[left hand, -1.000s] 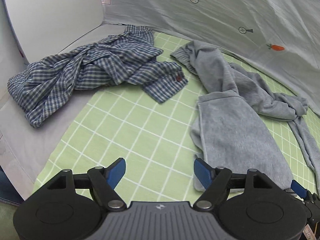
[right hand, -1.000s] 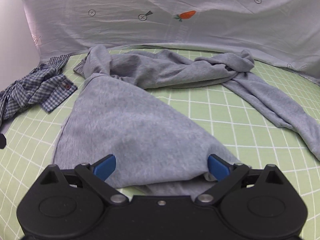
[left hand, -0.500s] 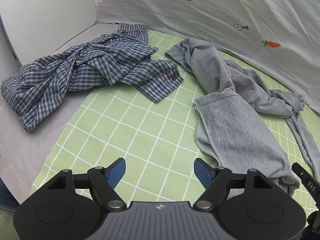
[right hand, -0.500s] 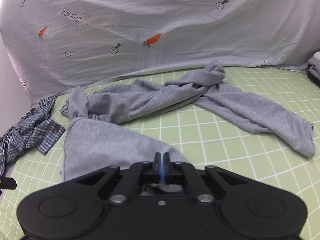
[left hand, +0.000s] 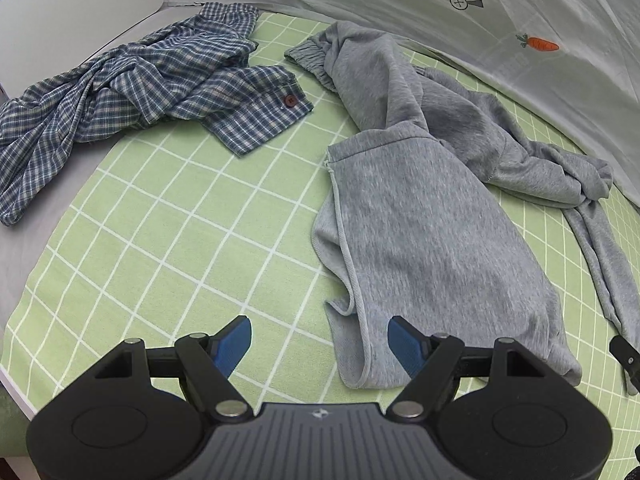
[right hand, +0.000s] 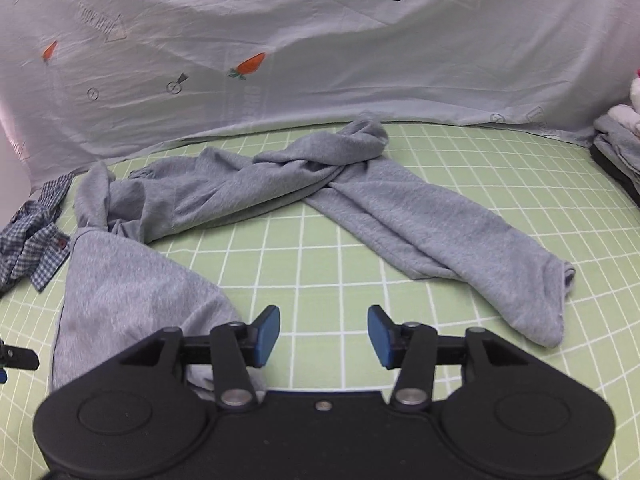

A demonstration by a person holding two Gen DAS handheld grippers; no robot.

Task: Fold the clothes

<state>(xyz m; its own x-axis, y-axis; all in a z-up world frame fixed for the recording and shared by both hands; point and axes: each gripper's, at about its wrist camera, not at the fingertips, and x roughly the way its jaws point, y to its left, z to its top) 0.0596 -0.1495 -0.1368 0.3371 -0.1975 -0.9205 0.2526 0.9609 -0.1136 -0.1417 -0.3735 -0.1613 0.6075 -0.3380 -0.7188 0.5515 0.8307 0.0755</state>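
Note:
A crumpled grey garment (left hand: pixel 420 220) lies on the green checked sheet (left hand: pixel 180 220), one broad part spread toward me and long twisted parts trailing right. My left gripper (left hand: pixel 319 344) hovers open just over its near edge; cloth lies under the right finger's side, and the pads do not press it. In the right wrist view the same grey garment (right hand: pixel 280 176) stretches across the sheet (right hand: pixel 320 248). The jaws of my right gripper (right hand: pixel 323 336) are opening, with only bare sheet between them; the garment's broad part lies to its left.
A blue plaid shirt (left hand: pixel 132 88) is bunched at the far left, seen also as the plaid shirt (right hand: pixel 32 240). A pale backdrop cloth (right hand: pixel 320 60) with carrot prints hangs behind. Folded clothes (right hand: pixel 620 148) are stacked at the right edge.
The right gripper went from wide open over the grey cloth to shut, and is now partly open, shifted right off the cloth. The left gripper moved closer to the garment's near edge.

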